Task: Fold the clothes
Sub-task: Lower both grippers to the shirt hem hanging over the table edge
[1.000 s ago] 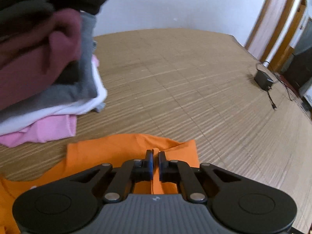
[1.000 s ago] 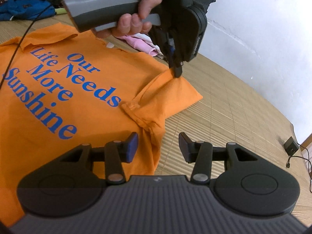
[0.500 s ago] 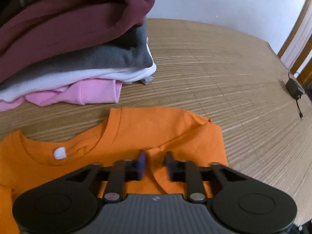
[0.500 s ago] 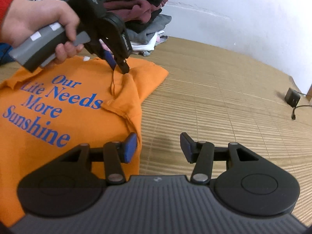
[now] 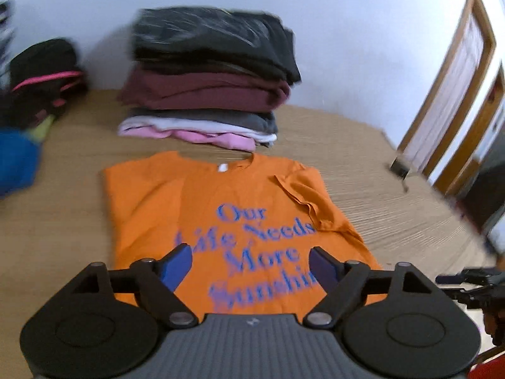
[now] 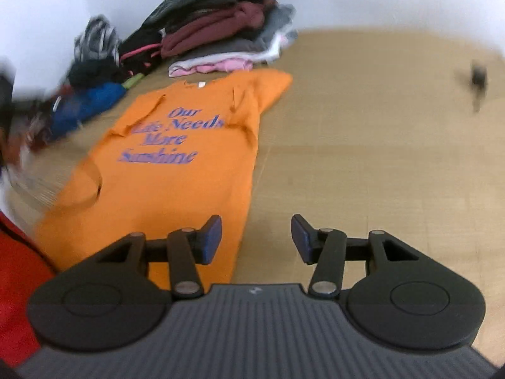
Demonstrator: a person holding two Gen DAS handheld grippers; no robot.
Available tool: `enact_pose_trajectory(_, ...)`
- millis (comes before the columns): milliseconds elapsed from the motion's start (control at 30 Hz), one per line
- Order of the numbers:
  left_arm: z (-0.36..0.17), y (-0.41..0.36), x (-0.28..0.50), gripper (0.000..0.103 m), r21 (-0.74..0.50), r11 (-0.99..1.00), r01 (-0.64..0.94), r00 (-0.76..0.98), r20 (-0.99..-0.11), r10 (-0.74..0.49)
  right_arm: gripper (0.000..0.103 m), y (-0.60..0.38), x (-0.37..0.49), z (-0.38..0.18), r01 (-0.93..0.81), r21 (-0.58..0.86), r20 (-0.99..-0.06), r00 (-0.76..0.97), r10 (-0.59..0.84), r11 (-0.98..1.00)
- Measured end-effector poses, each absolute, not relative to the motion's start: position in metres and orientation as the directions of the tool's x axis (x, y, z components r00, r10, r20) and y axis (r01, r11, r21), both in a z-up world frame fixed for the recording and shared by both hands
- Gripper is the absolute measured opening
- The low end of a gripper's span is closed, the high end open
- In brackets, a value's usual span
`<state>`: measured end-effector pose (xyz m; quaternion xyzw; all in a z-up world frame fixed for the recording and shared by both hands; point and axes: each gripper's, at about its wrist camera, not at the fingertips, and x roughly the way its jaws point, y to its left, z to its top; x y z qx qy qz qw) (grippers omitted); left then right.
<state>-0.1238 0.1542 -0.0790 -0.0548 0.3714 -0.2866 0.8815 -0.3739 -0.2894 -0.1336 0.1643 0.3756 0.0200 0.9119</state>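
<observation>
An orange T-shirt with blue lettering lies flat on the woven mat, both sleeves folded inward over its front. My left gripper hovers above the shirt's lower half, its jaws opening wide with nothing between them. In the right wrist view the same T-shirt stretches away to the left, and my right gripper hangs open over the shirt's near right edge, holding nothing. At the far right of the left wrist view, part of the right gripper's dark body shows.
A stack of folded clothes in black, maroon, grey, white and pink stands behind the shirt's collar by the wall. A loose heap of dark and blue clothes lies to the left. A black charger sits on the mat at right. A wooden door frame stands right.
My left gripper let go of the right sleeve, opened wide and pulled back toward the shirt's hem. My right gripper also drew back and rose, still open. The sleeve now lies folded over the front.
</observation>
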Motion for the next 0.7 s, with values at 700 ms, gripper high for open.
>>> enact_pose_trajectory(700, -0.176, 0.301, -0.321, 0.096, -0.275, 0.803, 0.529, 0.428, -0.731, -0.532, 0.053, -0.192, -0.483, -0.199, 0.176, 0.423, -0.710, 0.674, 0.204, 0.889)
